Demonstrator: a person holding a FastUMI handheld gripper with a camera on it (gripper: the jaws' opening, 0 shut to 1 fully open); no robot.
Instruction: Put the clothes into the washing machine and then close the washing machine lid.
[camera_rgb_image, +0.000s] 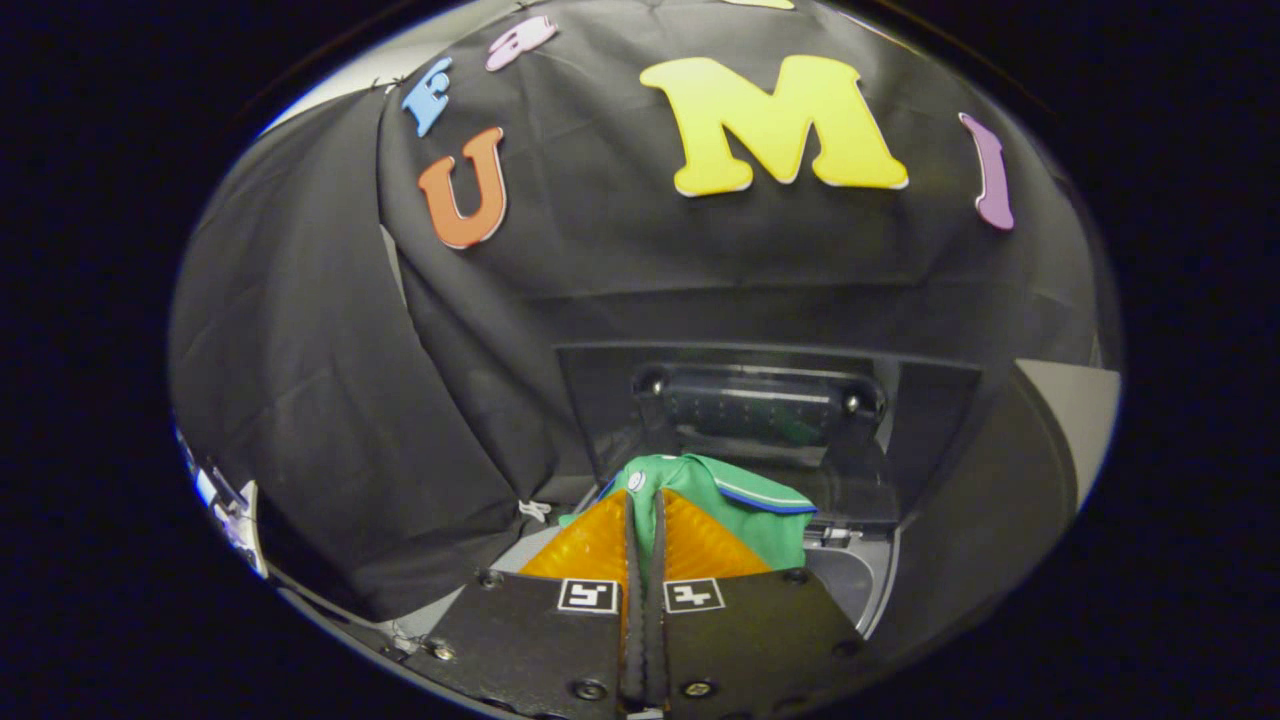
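A green garment (745, 510) with a blue-and-white trim hangs from my gripper (645, 500), whose two fingers are pressed together on a fold of the cloth. The bundle bulges just ahead of the fingertips and to their right. Beyond it stands the washing machine's raised dark lid (770, 400), upright against the booth wall, with its handle bar across the middle. Below the garment, to the right of the fingers, a curved grey part of the machine's top rim (850, 580) shows. The drum opening is hidden behind the fingers and the cloth.
Black cloth walls close in on the left and behind the machine. A light panel (1075, 410) stands at the far right. Some small pale items (230, 510) sit low at the far left.
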